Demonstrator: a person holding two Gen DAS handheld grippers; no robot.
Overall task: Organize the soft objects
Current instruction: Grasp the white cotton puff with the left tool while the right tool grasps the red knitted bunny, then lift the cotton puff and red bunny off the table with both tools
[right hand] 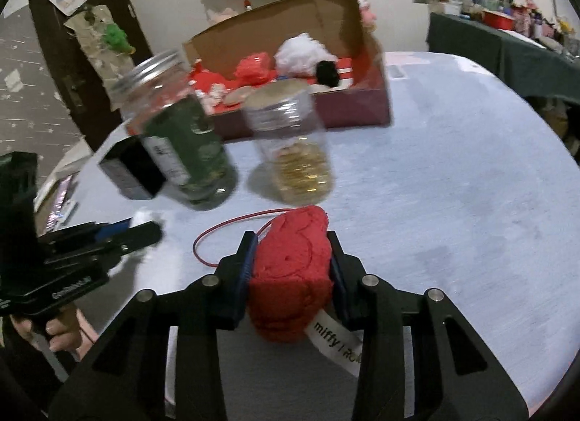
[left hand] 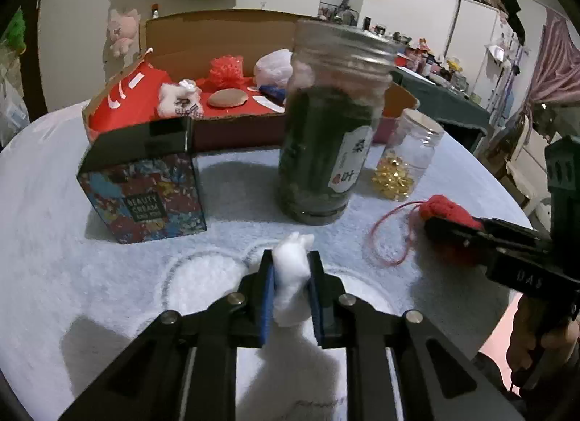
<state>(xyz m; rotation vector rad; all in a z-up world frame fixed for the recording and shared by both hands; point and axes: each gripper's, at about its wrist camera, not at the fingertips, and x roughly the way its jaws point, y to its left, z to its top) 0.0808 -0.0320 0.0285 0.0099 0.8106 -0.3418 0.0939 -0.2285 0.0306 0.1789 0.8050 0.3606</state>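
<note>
- Down at the bottom of the left wrist view, the left tongs (left hand: 291,276) are pinched in on a white fluffy toy (left hand: 290,276), blue pads pressing it from both sides, so that one's held. It sits low over the pale fleecy tabletop (left hand: 108,268), can't tell if it's off the surface.
- Same view, off to the right: the right tongs (left hand: 449,230) have a red plush toy (left hand: 444,209) with a thin red cord (left hand: 384,239) looping onto the cloth.
- Behind them stand a patterned cream box (left hand: 145,196), a tall jar of green leaves (left hand: 326,131) and a smaller clear jar (left hand: 409,156) with gold bits in it. The open cardboard box (left hand: 224,58) at the back already has soft stuff in it, so I'd guess that's the drop spot.
- Over on the right wrist view, the right tongs (right hand: 291,268) are squeezing the red plush toy (right hand: 290,268) around its middle, white label hanging out underneath. Grip looks centred and solid.
- The red cord (right hand: 217,236) trails left toward the jars.
- Tips for this step, just my take: lift both straight up before heading for the cardboard box (right hand: 290,58), go over or around the jars, and watch that cord doesn't snag the clear jar (right hand: 290,152). Don't squeeze harder, the fluff's already well squashed.
</note>
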